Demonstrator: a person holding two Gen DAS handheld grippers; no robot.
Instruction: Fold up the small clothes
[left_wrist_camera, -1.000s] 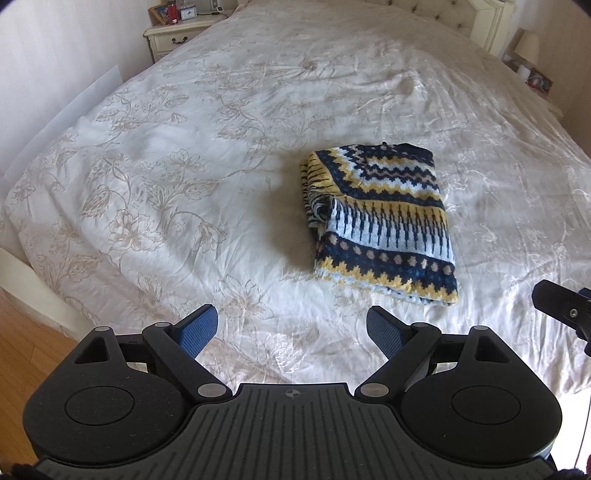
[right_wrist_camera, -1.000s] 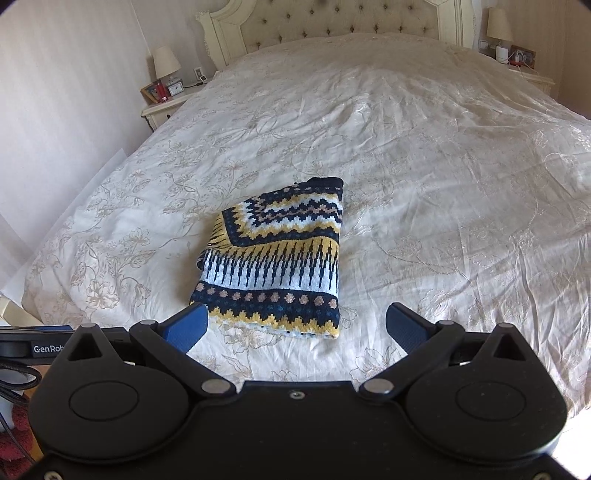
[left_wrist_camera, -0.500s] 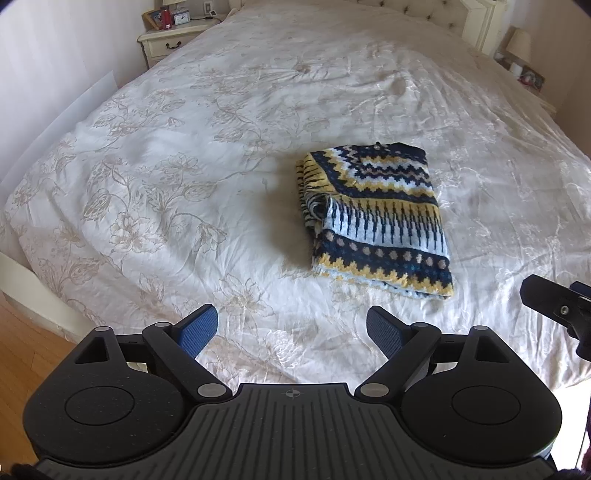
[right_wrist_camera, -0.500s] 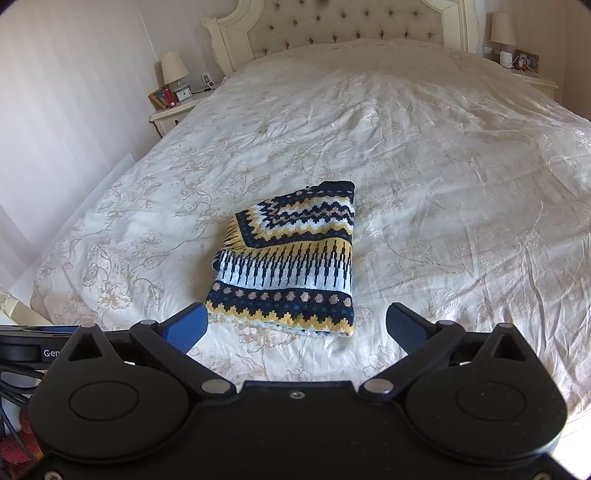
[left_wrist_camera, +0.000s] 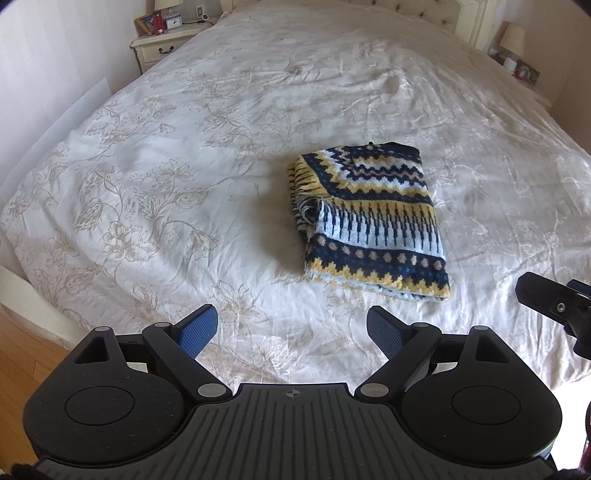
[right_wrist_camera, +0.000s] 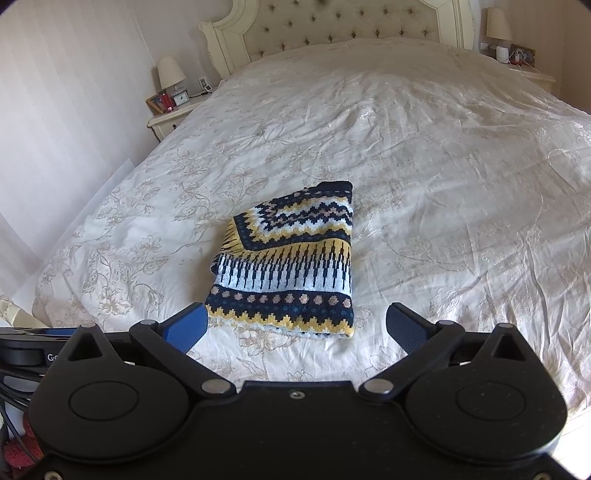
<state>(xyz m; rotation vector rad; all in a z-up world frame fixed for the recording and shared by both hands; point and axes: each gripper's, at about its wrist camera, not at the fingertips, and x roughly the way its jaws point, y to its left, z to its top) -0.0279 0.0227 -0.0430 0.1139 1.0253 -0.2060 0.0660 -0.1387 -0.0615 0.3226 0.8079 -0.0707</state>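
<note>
bed [left_wrist_camera: 184, 155]: wide, crumpled white quilt with beige floral print; tufted headboard [right_wrist_camera: 343, 26], far corners cut off
sweater [left_wrist_camera: 373, 218]: knit, navy/yellow/white zigzag bands, folded into a rectangle, near the foot edge; left side layers bunched, underside hidden
left gripper [left_wrist_camera: 291, 332]: black, blue ribbed pads, jaws wide apart, empty, over the foot edge
right gripper [right_wrist_camera: 295, 326]: same build, spread wide, empty, sweater just beyond the tips

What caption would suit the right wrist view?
Folded patterned knit sweater lying on a floral bedspread, right gripper with open jaws nearby.
</note>
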